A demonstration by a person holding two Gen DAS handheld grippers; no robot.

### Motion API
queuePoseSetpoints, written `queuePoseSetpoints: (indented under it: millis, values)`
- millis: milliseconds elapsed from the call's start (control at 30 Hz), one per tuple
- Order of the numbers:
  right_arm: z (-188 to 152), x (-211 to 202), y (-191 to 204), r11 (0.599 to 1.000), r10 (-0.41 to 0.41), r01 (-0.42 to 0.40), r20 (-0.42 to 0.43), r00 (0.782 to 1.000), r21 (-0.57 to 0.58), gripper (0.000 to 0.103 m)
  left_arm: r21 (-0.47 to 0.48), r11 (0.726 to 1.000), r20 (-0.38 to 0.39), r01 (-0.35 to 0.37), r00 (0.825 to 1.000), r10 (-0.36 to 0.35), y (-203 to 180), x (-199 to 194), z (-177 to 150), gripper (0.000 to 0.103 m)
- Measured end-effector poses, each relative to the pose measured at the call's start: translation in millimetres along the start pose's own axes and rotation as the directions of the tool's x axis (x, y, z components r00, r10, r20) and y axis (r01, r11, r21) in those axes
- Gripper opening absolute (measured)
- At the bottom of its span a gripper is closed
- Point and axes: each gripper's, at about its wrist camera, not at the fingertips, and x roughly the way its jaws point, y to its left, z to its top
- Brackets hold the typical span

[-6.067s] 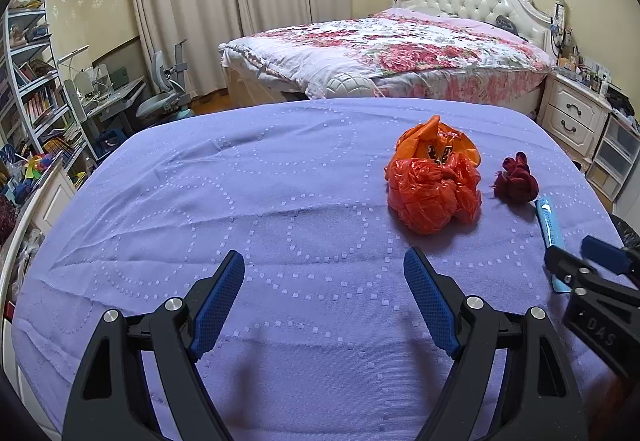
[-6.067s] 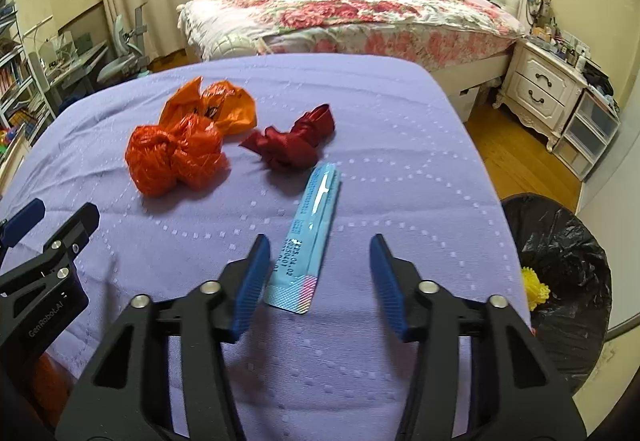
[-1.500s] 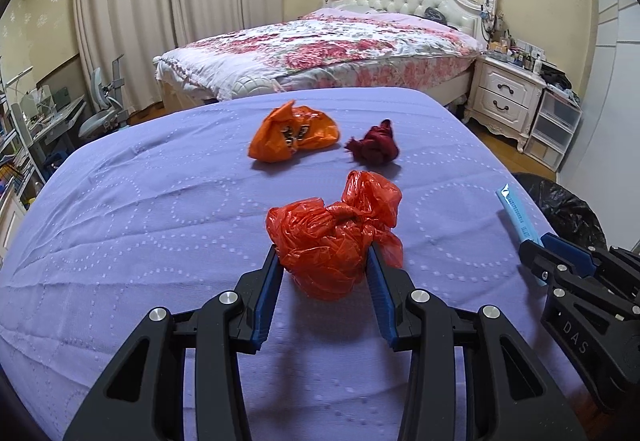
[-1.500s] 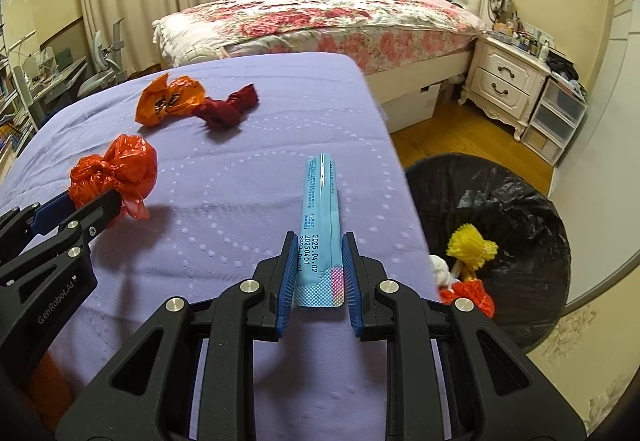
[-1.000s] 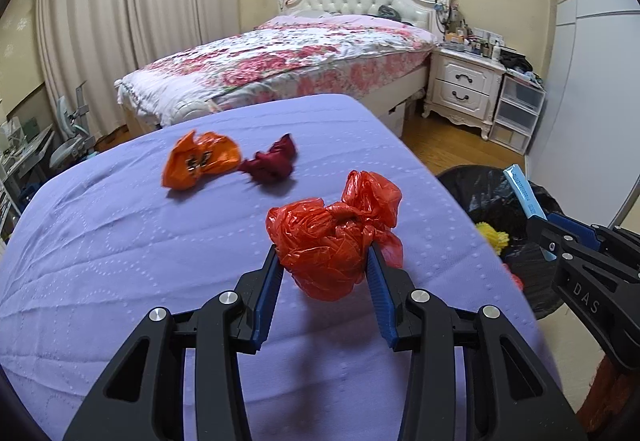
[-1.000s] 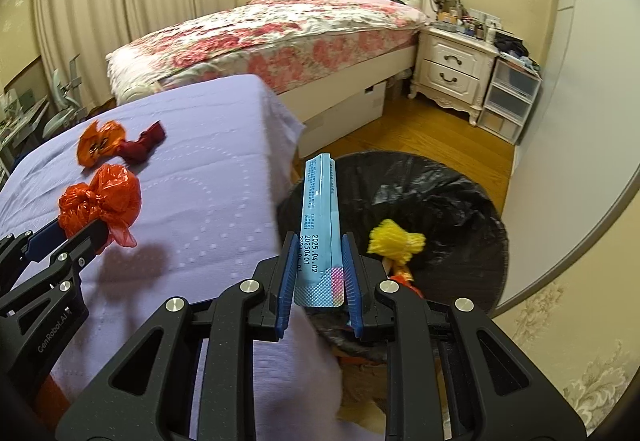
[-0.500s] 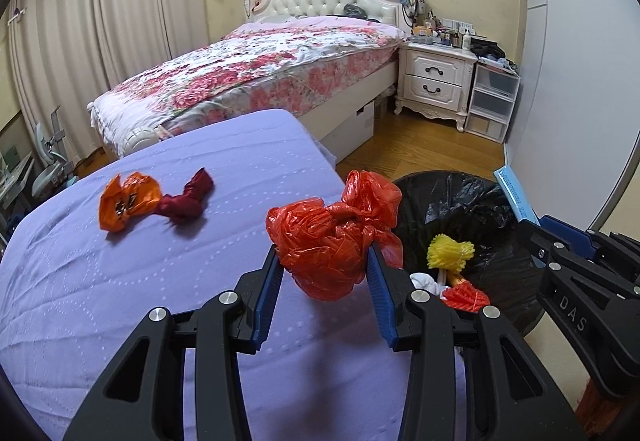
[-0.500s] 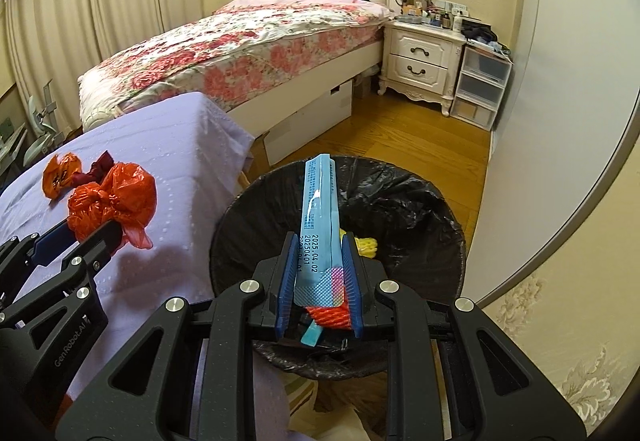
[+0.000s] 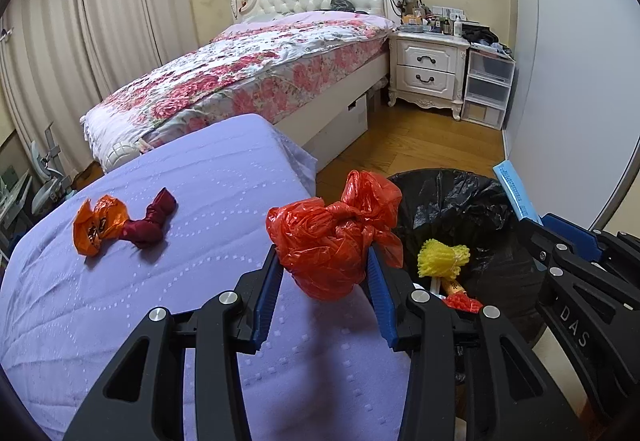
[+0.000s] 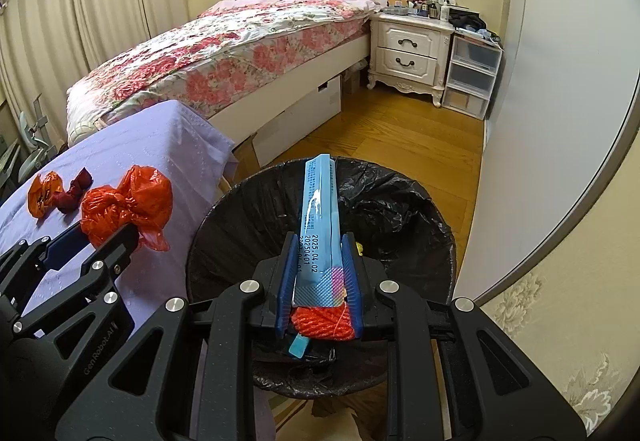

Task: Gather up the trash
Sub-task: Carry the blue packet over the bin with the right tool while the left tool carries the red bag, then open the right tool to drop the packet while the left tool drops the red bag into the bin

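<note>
- Between the blue pads of my left claw (image 9: pixel 323 277) sits the crumpled red plastic bag (image 9: pixel 334 241), pinched on both sides and held above the counter's (image 9: pixel 180 281) right edge, just beside the bin; its knotted top rises past the fingertips
- Over the black-lined trash bin (image 10: pixel 400 201) my right claw (image 10: pixel 320 281) grips the lower end of the long blue packet (image 10: pixel 320 209); the packet points away from me across the bin's opening
- Down in the bin lie a yellow mesh bundle (image 9: pixel 442 255) and a red mesh bundle (image 10: pixel 324 323)
- Farther back on the purple counter, well apart from both claws, an orange bag (image 9: pixel 96 223) touches a dark red wad (image 9: pixel 152 221)
</note>
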Motion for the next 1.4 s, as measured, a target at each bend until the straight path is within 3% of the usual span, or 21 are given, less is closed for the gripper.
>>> queuePoseSetpoints:
  millis: [600,667,933,1400]
  values:
    - [3.2,12.2,-13.2,0.999,-0.017,0.017,-0.014,1.0,0.05,0.022,0.02,1.0,-0.027,-0.001,1.0,0.002,-15.4,17.0,9.5,0.044]
    - [3.3,12.4,-14.5,0.998,-0.021,0.021,-0.011,1.0,0.052,0.024,0.02,1.0,-0.029,-0.001,1.0,0.001,-15.4,17.3,9.6,0.046]
    - [3.8,10.7,-19.0,0.997,-0.038,0.038,-0.002,0.999,0.068,0.033,0.008,1.0,-0.016,-0.011,1.0,0.011,-14.9,16.2,11.7,0.07]
    - [0.9,7.5,-14.5,0.997,-0.038,0.038,-0.001,0.999,0.06,0.05,-0.036,0.998,-0.016,-0.054,0.998,0.053,8.2,9.3,7.7,0.075]
